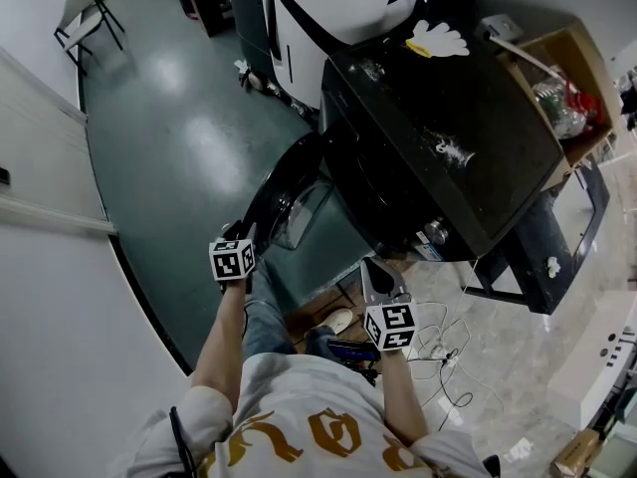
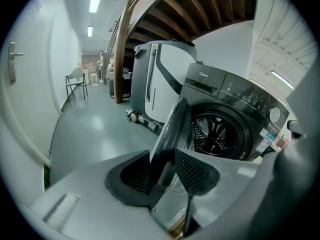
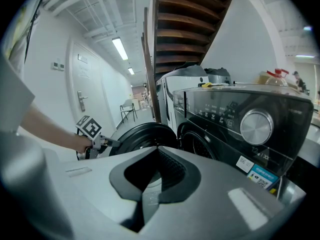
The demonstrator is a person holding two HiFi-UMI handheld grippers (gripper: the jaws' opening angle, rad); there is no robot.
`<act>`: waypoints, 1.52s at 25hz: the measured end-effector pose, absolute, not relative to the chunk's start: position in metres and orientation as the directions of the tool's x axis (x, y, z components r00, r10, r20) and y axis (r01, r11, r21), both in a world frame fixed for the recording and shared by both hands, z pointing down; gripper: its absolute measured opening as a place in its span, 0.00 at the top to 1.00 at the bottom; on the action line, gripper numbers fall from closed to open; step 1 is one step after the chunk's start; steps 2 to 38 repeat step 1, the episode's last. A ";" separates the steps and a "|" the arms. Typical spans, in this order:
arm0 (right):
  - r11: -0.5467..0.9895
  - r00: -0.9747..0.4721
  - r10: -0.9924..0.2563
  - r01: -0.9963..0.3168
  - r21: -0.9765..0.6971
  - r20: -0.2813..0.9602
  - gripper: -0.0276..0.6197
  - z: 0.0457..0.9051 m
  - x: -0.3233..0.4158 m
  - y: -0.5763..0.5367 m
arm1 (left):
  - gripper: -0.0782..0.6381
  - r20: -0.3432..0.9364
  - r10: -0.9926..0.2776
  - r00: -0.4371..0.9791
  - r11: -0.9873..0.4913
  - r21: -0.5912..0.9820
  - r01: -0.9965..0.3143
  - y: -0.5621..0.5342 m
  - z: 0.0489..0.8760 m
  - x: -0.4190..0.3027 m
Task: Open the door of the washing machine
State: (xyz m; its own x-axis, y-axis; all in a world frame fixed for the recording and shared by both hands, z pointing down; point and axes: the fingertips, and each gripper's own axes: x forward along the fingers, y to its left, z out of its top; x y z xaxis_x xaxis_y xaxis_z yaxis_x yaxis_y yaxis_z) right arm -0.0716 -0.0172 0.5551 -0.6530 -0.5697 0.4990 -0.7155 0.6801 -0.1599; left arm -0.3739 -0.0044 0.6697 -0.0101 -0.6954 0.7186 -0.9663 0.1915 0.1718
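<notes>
The dark grey front-loading washing machine (image 1: 448,137) stood on the glossy grey-green floor (image 1: 169,118), and its round black glass-fronted door (image 1: 284,192) was found swung well open to the left of the cabinet, leaving the perforated metal drum (image 2: 216,134) exposed. The left gripper (image 1: 242,232) was at the door's outer rim. In the left gripper view, the door's edge ran upright between the two black ribbed pads (image 2: 192,169), and the jaws were closed against it. The right gripper (image 1: 381,279) was held below the machine's front, apart from the door and touching nothing visible. In the right gripper view, its jaws were drawn together with nothing between them. That view also showed the round silver control dial (image 3: 256,126) on the panel at right. A flat white hand-shaped item (image 1: 438,40) lay at the rear of the machine's top. A large white rounded appliance (image 1: 338,8) stood just behind the machine, an open cardboard box (image 1: 562,78) of mixed contents sat beside it, and a folding chair (image 1: 85,13) stood well apart by the wall.
</notes>
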 end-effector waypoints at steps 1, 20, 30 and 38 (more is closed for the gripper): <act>0.680 -0.653 -0.570 -0.715 -0.159 0.499 0.92 0.555 -0.071 -0.017 | 0.67 0.718 -0.696 -0.011 0.192 0.172 -0.966 -0.004 0.670 -0.374; 0.680 -0.653 -0.570 -0.715 -0.159 0.499 0.92 0.555 -0.071 -0.017 | 0.67 0.718 -0.696 -0.011 0.192 0.172 -0.966 -0.004 0.670 -0.374; 0.680 -0.653 -0.570 -0.715 -0.159 0.499 0.92 0.555 -0.071 -0.017 | 0.67 0.718 -0.696 -0.011 0.192 0.172 -0.966 -0.004 0.670 -0.374; 0.680 -0.653 -0.570 -0.715 -0.159 0.499 0.92 0.555 -0.071 -0.017 | 0.67 0.718 -0.696 -0.011 0.192 0.172 -0.966 -0.004 0.670 -0.374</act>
